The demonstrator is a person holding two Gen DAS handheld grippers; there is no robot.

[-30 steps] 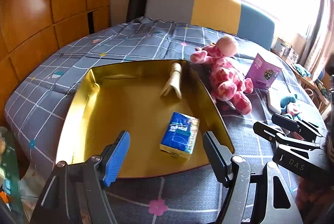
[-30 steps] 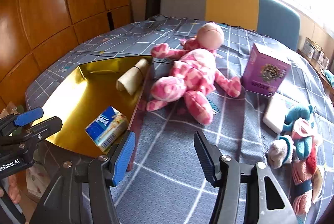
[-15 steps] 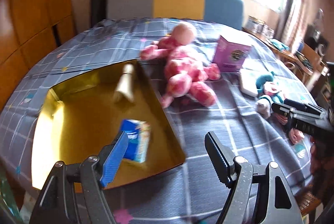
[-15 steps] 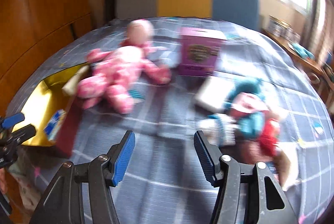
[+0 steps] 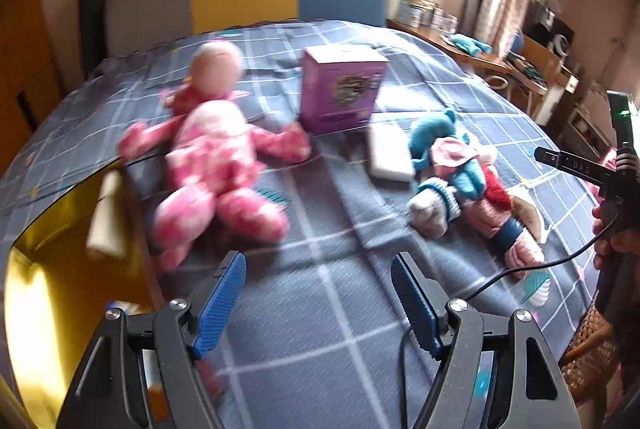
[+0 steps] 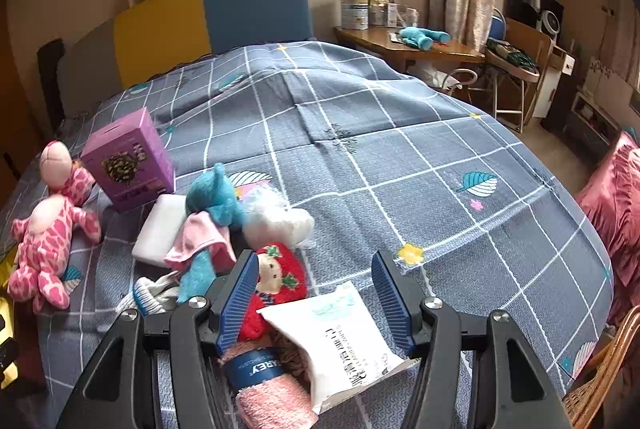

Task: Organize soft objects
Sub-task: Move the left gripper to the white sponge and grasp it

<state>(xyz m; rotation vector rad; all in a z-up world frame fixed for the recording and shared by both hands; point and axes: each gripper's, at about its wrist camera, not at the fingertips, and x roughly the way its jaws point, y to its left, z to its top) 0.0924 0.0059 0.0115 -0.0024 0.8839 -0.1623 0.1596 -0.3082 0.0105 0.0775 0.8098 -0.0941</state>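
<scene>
A pink spotted plush toy [image 5: 216, 165] lies on the grey checked bedspread beside a gold tray [image 5: 48, 289] that holds a cream roll [image 5: 106, 217]; it also shows in the right wrist view [image 6: 44, 225]. A heap of soft items lies to the right: teal plush [image 6: 216, 197], pink cloth [image 6: 202, 239], red doll hat [image 6: 276, 273], pink rolled towel [image 6: 268, 385], white packet [image 6: 340, 341]. My left gripper [image 5: 318, 297] is open and empty above the bedspread. My right gripper [image 6: 314, 297] is open, right over the heap, jaws either side of the white packet.
A purple box [image 5: 340, 89] and a flat white pad [image 5: 390, 157] lie between the plush and the heap. A colour-block headboard [image 6: 208, 17] stands behind. A wooden desk [image 6: 408, 45] and a pink pillow [image 6: 616, 197] are on the right.
Both grippers have swung right, away from the gold tray. The left one now faces the plush and the heap. The right one has come down over the heap.
</scene>
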